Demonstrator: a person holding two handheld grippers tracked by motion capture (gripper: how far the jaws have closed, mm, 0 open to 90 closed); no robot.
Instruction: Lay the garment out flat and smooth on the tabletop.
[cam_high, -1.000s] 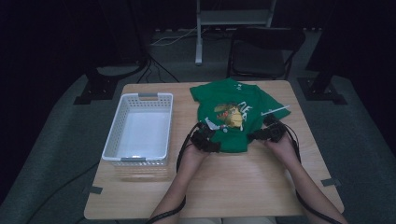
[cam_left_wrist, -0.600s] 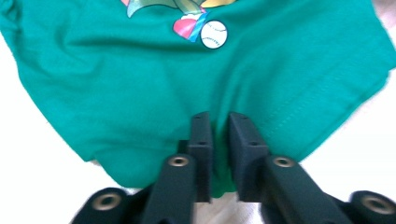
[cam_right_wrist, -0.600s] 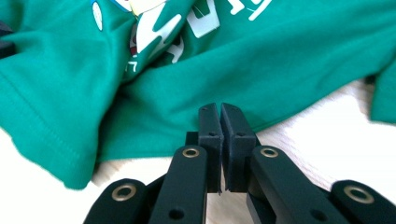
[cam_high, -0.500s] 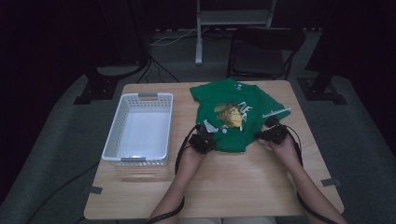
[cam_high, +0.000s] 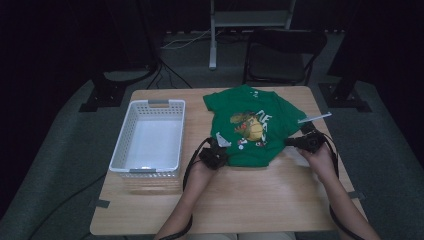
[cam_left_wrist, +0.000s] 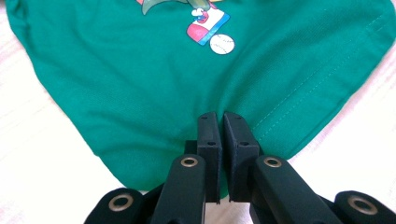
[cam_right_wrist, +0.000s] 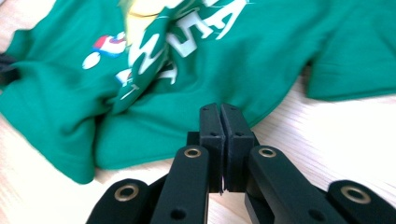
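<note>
Two grippers work one green T-shirt on the wooden surface.

High view: shirt lies spread on the far-right part of the surface, printed side up w/ a yellow-and-white graphic mid-chest. Left gripper sits at the shirt's near-left hem corner, touching the cloth. Right gripper sits at the near-right edge, by the sleeve, also at the cloth. Both forearms come in from the bottom; black cables loop back from each gripper. White slotted basket stands just left of the shirt, apart from it. Beyond the surface: a dark folding chair and a grey stand on the floor.

Left gripper view: fingers are pressed together, only a thin slit between them, w/ the green hem running under and between the tips, so they're pinching the shirt. Fabric fans out smooth ahead; a small baseball print and a red-blue bit of the graphic sit near the top. Stitch line of the hem runs off to the right.

Right gripper view: fingers closed tight, tips right at the shirt's edge; cloth seems caught between them, tho the contact is partly hidden. Shirt here is rumpled, w/ a fold thru the white lettering. Sleeve lies at right on bare wood.
</note>
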